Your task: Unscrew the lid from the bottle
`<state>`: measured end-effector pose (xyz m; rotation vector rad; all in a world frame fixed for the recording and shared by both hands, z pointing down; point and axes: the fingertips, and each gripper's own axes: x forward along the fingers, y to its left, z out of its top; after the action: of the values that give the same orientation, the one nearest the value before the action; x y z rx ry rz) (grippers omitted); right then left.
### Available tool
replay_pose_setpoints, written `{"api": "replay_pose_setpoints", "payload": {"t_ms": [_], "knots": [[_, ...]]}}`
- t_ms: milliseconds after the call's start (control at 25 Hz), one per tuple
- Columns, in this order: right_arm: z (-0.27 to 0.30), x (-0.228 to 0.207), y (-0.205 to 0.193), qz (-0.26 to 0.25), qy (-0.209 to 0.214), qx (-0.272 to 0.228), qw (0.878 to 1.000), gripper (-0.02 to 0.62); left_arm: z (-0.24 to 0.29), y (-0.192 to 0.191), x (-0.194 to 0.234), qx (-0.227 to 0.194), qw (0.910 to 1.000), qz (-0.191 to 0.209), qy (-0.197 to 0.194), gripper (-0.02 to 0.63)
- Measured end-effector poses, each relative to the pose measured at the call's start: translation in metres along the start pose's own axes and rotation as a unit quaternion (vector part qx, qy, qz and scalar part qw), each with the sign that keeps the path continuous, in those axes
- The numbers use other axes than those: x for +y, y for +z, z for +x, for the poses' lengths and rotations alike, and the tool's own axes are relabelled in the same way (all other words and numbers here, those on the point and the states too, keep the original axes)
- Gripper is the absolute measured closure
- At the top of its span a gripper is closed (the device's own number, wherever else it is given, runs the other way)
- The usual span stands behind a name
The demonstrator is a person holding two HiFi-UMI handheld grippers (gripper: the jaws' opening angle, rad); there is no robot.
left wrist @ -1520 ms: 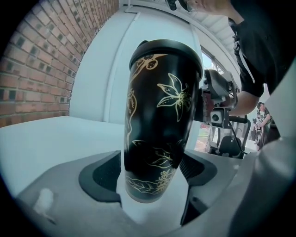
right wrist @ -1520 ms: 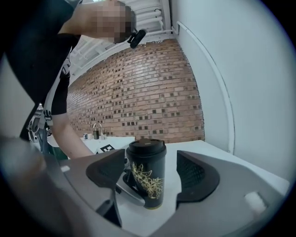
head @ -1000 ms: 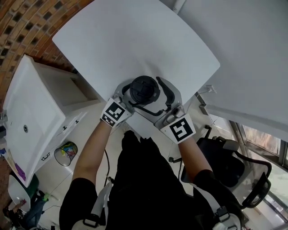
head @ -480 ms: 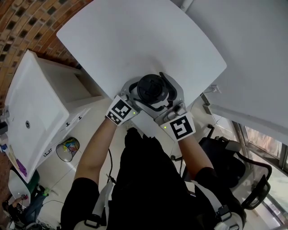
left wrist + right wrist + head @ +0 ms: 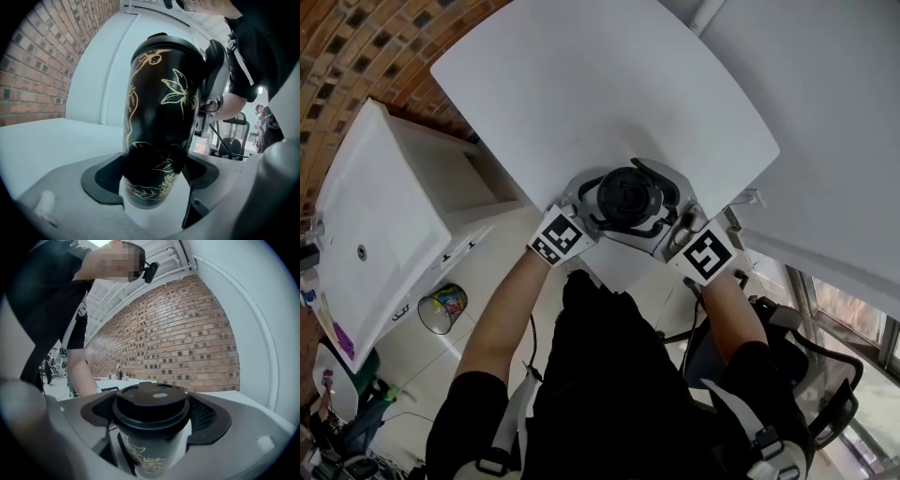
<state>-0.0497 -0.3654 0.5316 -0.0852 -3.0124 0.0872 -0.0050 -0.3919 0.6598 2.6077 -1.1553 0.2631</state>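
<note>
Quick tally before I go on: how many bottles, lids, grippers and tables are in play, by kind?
black bottle: 1
black lid: 1
grippers: 2 (left gripper round the bottle's body, right gripper round the lid)
white table: 1
Total: 5

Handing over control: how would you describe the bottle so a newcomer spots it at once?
Find the white table; at its edge nearest the person, the left claw and right claw grip one object. That is the bottle: black with gold flower drawings and a black lid, unlike the grey claws.
</note>
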Motion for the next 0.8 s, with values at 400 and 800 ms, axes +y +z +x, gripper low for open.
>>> {"api": "replay_pose_setpoints", "payload": {"t_ms": [400, 800], "knots": [[0.003, 0.007, 0.001, 0.028, 0.120, -0.004, 0.992, 0.132, -0.002, -0.001, 0.001, 0.003, 1.0000, -0.001, -0.002, 0.217], [0.002, 0.000, 0.011, 0.010, 0.015, -0.033, 0.999, 0.091, -0.005, -0.002, 0.002, 0.002, 1.0000, -0.002, 0.001, 0.216]]}}
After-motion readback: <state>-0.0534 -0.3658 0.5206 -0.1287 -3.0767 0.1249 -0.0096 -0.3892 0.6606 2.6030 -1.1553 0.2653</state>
